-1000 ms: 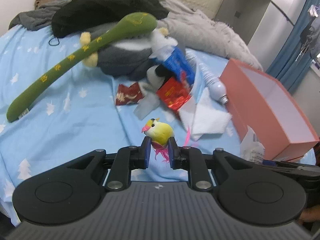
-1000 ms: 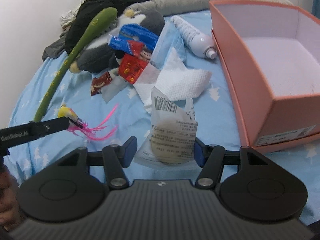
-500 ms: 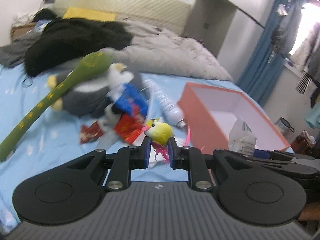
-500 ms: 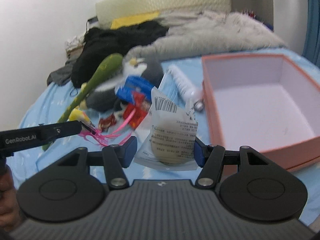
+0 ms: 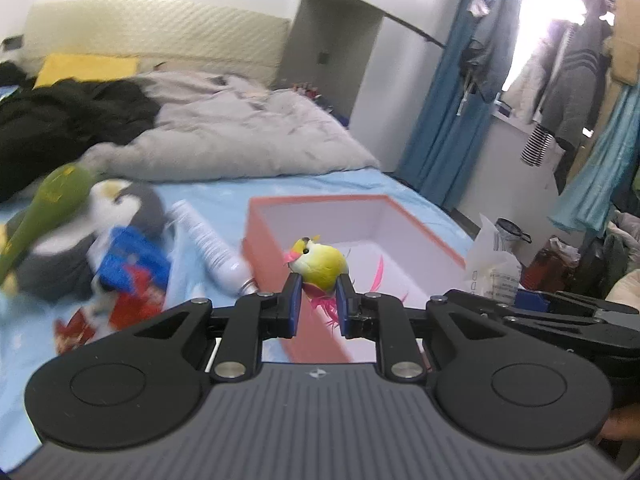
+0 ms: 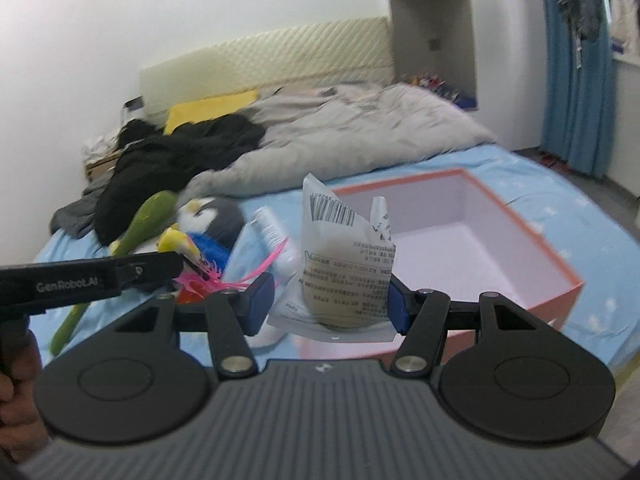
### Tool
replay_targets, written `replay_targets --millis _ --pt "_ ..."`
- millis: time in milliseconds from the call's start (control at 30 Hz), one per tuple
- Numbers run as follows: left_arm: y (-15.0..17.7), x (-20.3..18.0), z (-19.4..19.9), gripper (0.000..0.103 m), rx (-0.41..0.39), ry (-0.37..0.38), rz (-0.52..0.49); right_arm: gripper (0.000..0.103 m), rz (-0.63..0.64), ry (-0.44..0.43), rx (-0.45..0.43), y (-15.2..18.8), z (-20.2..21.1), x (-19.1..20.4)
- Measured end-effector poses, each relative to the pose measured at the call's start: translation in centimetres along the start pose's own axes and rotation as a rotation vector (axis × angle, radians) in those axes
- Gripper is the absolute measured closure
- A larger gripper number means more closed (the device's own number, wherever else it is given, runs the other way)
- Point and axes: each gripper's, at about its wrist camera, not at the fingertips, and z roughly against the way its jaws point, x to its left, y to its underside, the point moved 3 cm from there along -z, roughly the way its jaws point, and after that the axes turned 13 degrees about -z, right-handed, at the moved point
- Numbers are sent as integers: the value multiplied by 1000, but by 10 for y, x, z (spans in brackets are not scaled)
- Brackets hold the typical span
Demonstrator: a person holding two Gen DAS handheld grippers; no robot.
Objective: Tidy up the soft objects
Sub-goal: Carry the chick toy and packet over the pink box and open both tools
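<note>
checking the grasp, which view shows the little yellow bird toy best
The left wrist view: the yellow bird toy sits centred and sharp between the left gripper pads, pink feathers below. In the right wrist view the bird is small, off to the left, half hidden behind the left gripper's finger.

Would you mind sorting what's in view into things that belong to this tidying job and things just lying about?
In the job: yellow bird toy in left gripper; printed pouch in right gripper; pink box; penguin plush.
Lying about: grey duvet; black clothes; blue curtain.
</note>
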Motion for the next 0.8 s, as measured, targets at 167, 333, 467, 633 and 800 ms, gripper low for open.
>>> replay_targets --millis 167,333,467,633,800 --pt "-30 -16 -31 81 -3 44 -47 42 -15 27 -23 -28 -7 -24" --pt "-58 -29 -84 81 26 69 -112 41 -66 42 53 -45 -39 -52" --pt "-71 -28 -129 81 110 86 -106 41 -64 94 103 -50 -70 -68" --pt "-75 -26 -179 81 233 118 -90 41 -62 137 194 -56 -102 -90" --pt "-65 -20 -217 81 324 113 -61 41 -63 201 249 -62 -123 -114"
